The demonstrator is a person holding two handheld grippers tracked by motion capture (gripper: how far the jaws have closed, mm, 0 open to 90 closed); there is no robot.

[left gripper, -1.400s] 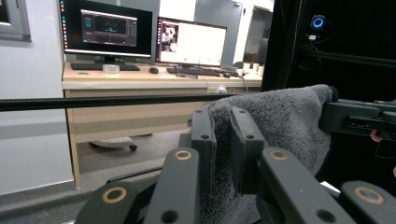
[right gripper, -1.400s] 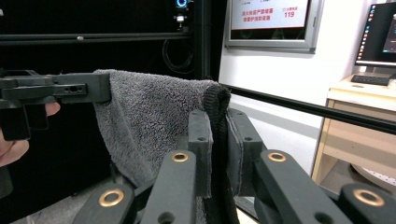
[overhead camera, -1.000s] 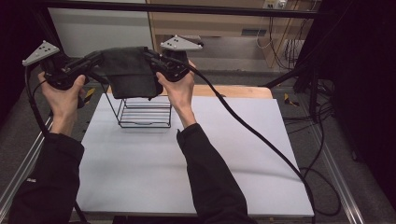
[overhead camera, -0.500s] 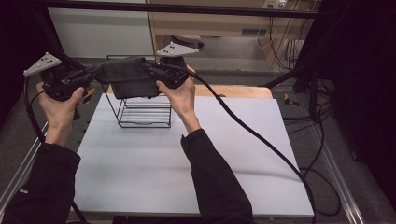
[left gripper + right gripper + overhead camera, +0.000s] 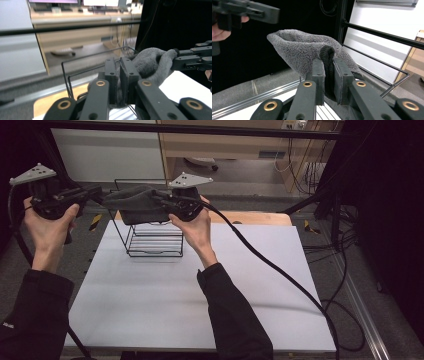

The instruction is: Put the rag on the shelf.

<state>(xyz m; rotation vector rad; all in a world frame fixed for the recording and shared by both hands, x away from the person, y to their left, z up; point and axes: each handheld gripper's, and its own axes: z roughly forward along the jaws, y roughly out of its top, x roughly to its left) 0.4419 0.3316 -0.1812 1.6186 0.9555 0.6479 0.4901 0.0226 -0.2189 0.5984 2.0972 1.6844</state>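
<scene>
Between the left hand-held gripper and right hand-held gripper, each clamped on an edge, a grey fleecy cloth hangs over the black wire rack; draping it looks left to do.

Fuzzy grey cloth; thin black wire rack; matt white tabletop

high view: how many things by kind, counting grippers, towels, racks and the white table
grippers: 2 (left gripper, right gripper)
grey towel: 1, held between both grippers
black wire rack: 1
white table: 1
total: 5
</scene>
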